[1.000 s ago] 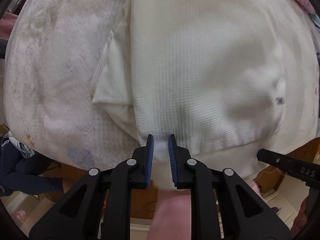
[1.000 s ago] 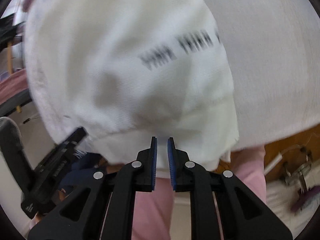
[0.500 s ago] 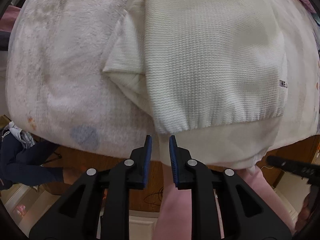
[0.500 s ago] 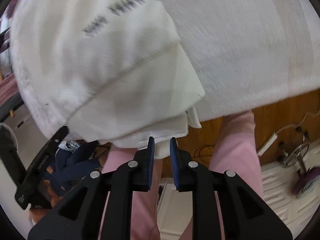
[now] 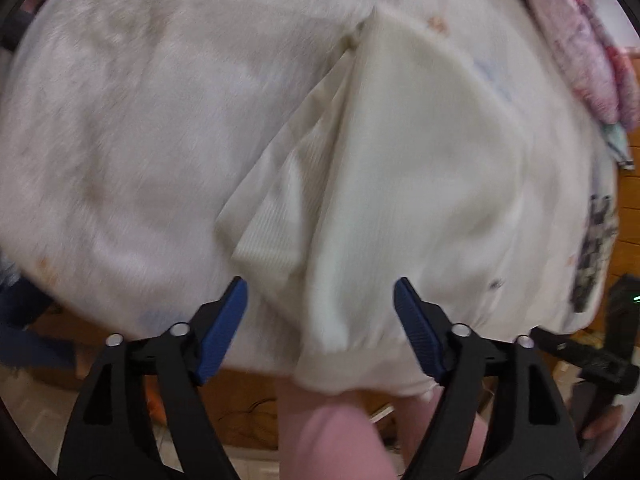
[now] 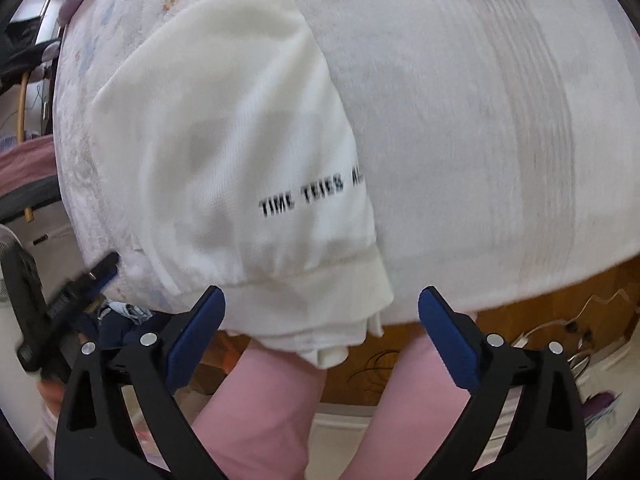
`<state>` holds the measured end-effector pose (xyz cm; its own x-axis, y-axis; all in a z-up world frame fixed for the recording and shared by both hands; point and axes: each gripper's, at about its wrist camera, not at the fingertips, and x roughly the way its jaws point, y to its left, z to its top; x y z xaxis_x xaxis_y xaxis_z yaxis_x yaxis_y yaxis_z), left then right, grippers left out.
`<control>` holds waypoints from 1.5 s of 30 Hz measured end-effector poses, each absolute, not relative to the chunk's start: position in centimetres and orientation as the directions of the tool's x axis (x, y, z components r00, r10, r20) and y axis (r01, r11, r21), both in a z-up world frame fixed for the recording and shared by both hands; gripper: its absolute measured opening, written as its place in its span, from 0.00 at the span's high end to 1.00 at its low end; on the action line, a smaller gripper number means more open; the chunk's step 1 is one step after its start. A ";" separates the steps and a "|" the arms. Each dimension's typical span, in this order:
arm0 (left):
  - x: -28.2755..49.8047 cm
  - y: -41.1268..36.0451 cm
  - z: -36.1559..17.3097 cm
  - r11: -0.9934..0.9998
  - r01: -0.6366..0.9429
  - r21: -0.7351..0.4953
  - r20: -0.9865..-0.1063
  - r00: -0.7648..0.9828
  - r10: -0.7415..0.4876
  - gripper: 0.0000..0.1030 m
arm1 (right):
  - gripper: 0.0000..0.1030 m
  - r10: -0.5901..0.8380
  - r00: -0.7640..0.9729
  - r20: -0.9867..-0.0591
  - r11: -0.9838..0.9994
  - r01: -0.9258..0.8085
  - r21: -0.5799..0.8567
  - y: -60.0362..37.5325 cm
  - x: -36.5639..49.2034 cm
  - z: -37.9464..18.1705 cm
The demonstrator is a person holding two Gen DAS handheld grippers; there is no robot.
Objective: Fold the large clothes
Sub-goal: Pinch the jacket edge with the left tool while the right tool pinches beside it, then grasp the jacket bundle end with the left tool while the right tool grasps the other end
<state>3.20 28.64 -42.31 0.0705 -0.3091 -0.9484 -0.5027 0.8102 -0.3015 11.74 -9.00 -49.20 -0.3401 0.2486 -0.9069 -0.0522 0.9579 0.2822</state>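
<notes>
Left wrist view: left gripper [image 5: 320, 300] w/ blue pads spread wide, nothing pinched; jaws have just been opening, and the cream garment [image 5: 400, 184] lies under and beyond them, not pressed by either pad. Garment is folded into a long stack on a white fuzzy blanket [image 5: 140, 120], ribbed hem nearest the camera and hanging a bit over the blanket's near edge, a folded sleeve layer poking out on the pic's left side. Pink textile [image 5: 580, 48] bunched at upper right, well apart from the garment. Person's pink-clad leg [image 5: 332, 432] shows below btw the gripper arms. Other tool's black tip is visible at the right edge. View is motion-blurred. Right wrist view: right gripper [image 6: 320, 312] also wide open, holding nothing; its jaws have just been opening too, hem of the garment [image 6: 224, 140] sits btw and just past the pads, untouched. Black lettering [image 6: 304, 196] printed near the hem, partly legible, reads approx "TIME" then blurred words. Garment rests on the blanket [image 6: 460, 140], which has faint grey stripes on the right. Pink legs [image 6: 260, 408] below, wooden floor [image 6: 540, 292] behind. Left tool's black finger shows at the left edge, near the hem corner; contact can't be told.
</notes>
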 end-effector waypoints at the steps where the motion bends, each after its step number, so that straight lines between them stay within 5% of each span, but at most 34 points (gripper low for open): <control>1: 4.2 29.5 -42.8 0.788 -0.499 -0.361 -0.927 0.098 -0.363 0.23 | 0.09 0.246 -0.339 -0.908 0.958 -0.055 0.280 -9.0 12.3 -49.1; 5: 8.0 31.4 -44.3 0.694 -0.507 -0.511 -0.845 0.147 -0.514 0.18 | 0.08 0.282 -0.326 -0.902 0.954 -0.002 0.299 -9.8 13.9 -48.5; 11: 11.6 33.2 -50.8 0.762 -0.500 -0.411 -0.881 0.002 -0.474 0.10 | 0.08 0.226 -0.306 -0.925 0.974 0.055 0.220 -11.7 16.2 -48.8; 18: 11.9 32.8 -51.9 0.791 -0.409 -0.456 -0.871 0.021 -0.491 0.05 | 0.08 0.221 -0.315 -0.923 0.975 0.097 0.200 -13.7 18.3 -50.1; 21: 11.5 34.3 -52.8 0.673 -0.490 -0.554 -0.791 0.058 -0.609 0.05 | 0.08 0.263 -0.346 -0.900 0.965 0.103 0.242 -13.5 19.1 -51.1; 24: 10.5 34.3 -54.9 0.388 -0.604 -0.696 -0.556 0.113 -0.823 0.05 | 0.08 0.286 -0.372 -0.883 0.957 0.053 0.287 -12.5 19.8 -51.7; 28: 9.8 31.7 -55.5 0.324 -0.562 -0.761 -0.441 0.082 -0.894 0.05 | 0.08 0.345 -0.423 -0.838 0.925 -0.001 0.381 -10.2 20.7 -54.1; 33: 10.6 31.1 -56.3 0.330 -0.553 -0.765 -0.438 0.071 -0.896 0.05 | 0.08 0.372 -0.469 -0.801 0.863 -0.143 0.485 -5.3 21.9 -58.0; 38: 11.0 30.0 -55.1 0.457 -0.477 -0.751 -0.546 0.059 -0.836 0.05 | 0.05 0.388 -0.514 -0.765 0.847 -0.127 0.515 -3.3 22.6 -61.4; 41: 10.1 29.9 -54.3 0.489 -0.419 -0.765 -0.575 0.103 -0.812 0.10 | 0.06 0.454 -0.449 -0.770 0.804 -0.167 0.571 -4.4 21.7 -60.6; 45: 8.4 31.8 -54.3 0.483 -0.465 -0.742 -0.603 0.148 -0.784 0.41 | 0.06 0.513 -0.400 -0.760 0.770 -0.177 0.613 -5.2 20.6 -60.0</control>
<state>8.38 31.83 -54.28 0.1476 -0.7843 -0.6025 -0.4647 0.4827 -0.7423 20.58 -5.18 -59.96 -0.3996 0.5132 -0.7596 -0.1771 0.7698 0.6133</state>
